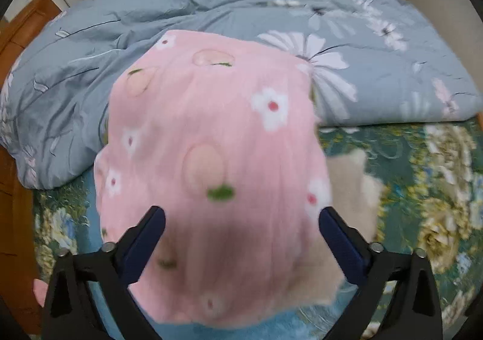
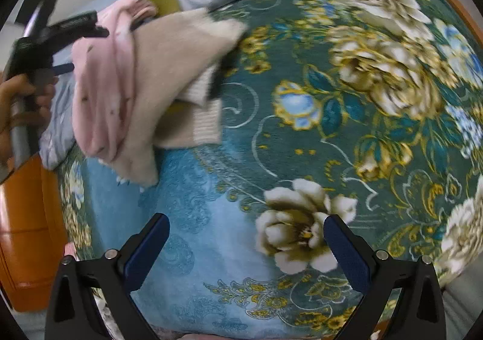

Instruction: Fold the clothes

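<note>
While pink garment (image 1: 211, 159) hides left gripper (image 1: 241, 216) gap.

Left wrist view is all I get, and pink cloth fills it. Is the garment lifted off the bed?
Observer: Mostly. The pink garment hangs bunched from the left hand-held gripper, and its lowest corner looks to touch the bedspread.
Operator: Where's the right one?
Observer: The right hand-held gripper is open and empty over the bedspread, well clear of the garment.
Operator: Cuff visible?
Observer: Yes, a ribbed cuff hangs below the beige lining.
</note>
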`<state>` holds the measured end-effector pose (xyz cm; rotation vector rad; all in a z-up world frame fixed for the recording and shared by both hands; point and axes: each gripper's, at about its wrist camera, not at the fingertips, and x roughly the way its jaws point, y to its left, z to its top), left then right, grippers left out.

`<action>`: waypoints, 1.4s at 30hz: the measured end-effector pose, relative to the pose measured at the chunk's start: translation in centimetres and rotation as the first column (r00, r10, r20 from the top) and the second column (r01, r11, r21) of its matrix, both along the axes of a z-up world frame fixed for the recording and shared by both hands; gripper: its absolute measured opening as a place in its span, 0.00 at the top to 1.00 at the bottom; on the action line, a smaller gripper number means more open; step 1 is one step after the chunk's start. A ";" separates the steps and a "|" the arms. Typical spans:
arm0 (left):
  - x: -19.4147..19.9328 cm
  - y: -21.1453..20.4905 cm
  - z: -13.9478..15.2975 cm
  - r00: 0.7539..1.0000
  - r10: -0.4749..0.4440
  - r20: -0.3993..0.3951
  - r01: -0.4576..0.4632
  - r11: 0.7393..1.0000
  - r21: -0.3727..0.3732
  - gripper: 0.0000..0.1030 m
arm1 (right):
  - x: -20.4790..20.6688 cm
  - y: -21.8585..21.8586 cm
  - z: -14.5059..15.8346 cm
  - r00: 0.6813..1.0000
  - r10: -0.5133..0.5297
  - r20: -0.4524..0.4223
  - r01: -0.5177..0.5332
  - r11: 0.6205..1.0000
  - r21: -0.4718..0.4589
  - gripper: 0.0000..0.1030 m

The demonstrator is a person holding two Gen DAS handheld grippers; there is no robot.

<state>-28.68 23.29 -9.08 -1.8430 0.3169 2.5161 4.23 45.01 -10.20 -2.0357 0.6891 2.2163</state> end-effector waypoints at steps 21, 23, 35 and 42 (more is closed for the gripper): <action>11.7 -5.5 21.9 0.919 -0.057 -0.390 0.179 0.942 0.284 0.91 | 3.0 1.5 1.9 0.994 -0.078 -0.082 0.070 0.993 -0.095 0.00; 14.6 -1.5 22.8 0.901 -0.161 -0.404 0.299 0.904 0.306 0.91 | 4.0 2.5 2.4 0.989 -0.113 -0.092 0.104 0.989 -0.102 0.00; 25.2 19.2 9.2 0.861 -0.506 0.054 0.433 0.782 0.448 0.88 | 16.3 16.1 4.9 0.839 -0.531 -0.120 0.535 0.845 0.007 0.00; 26.4 13.5 4.3 0.899 -0.359 0.252 0.169 0.813 0.557 0.49 | 20.9 17.0 3.6 0.815 -0.575 -0.071 0.578 0.816 0.015 0.00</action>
